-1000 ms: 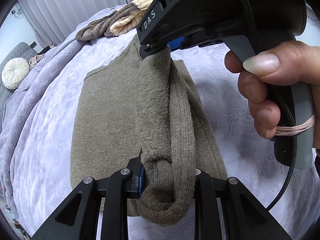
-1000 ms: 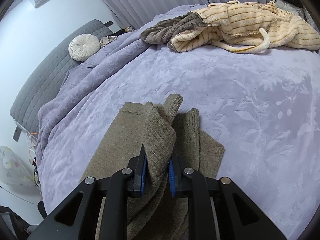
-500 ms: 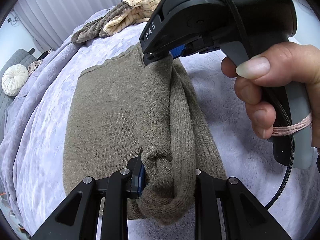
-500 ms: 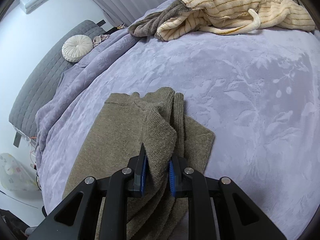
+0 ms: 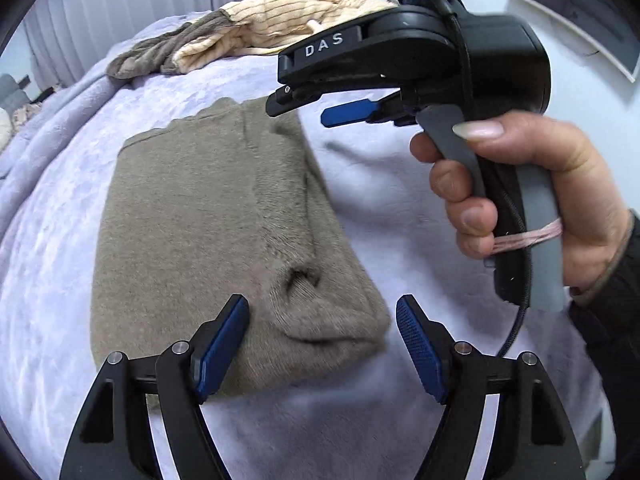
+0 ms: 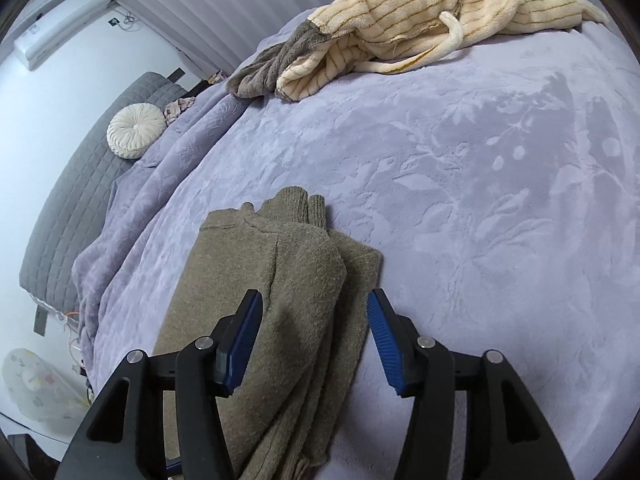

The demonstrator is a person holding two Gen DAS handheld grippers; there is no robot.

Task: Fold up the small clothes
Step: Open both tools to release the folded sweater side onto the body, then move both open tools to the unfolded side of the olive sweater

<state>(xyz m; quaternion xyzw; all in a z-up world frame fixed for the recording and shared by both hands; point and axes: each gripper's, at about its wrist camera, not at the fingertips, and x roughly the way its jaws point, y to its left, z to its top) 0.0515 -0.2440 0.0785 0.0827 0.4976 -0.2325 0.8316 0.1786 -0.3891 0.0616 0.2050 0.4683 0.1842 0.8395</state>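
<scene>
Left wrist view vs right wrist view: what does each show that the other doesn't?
Only left wrist: the right gripper seen from outside, open above the sweater, and the right hand holding it. Only right wrist: round white cushion, grey quilted headboard. Both: olive sweater lying folded on the lilac blanket, striped cream garment behind, that view's own gripper open.

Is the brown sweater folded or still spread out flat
Partly folded: the brown sweater lies on the purple blanket with its right side and sleeve doubled over the body.
</scene>
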